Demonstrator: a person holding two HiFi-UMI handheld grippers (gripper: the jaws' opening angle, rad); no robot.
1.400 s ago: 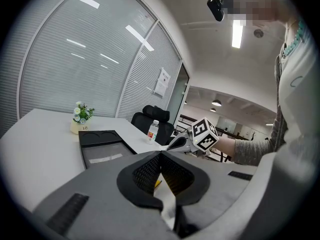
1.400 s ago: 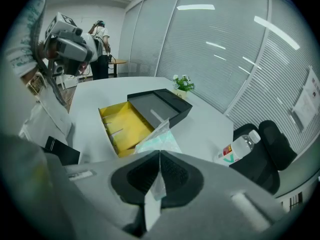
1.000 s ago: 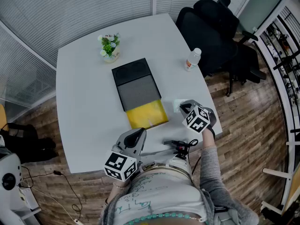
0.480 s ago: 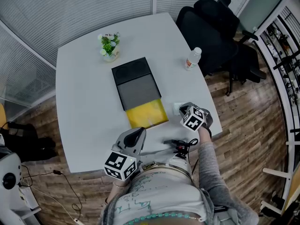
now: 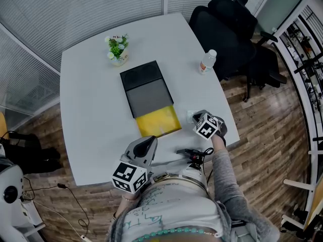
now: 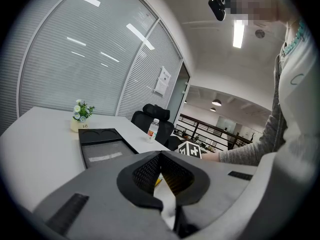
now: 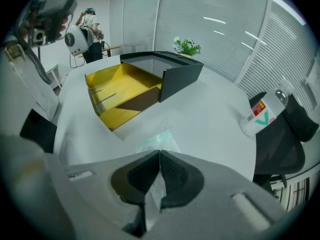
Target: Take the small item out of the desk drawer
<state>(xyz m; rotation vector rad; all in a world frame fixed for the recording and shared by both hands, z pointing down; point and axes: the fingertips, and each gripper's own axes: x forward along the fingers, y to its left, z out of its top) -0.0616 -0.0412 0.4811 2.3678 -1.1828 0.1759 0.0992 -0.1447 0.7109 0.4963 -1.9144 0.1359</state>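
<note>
Clear-plastic packet [image 7: 157, 138], greenish print, nipped by its near edge in the right gripper [image 7: 159, 151]; fingers [image 7: 176, 176] pressed together on it. Packet lies flat on the white bench [image 7: 210, 109], outside and just beside the open yellow drawer [image 7: 117, 91] of a black desk box [image 7: 180, 74]. Water bottle [image 7: 265, 109] well apart, to the right. Left gripper [image 6: 160, 154] closed, empty, over the bench's front edge.

Left tool [image 5: 151, 141] and right tool [image 5: 196, 116] (further forward) are closed.
</note>
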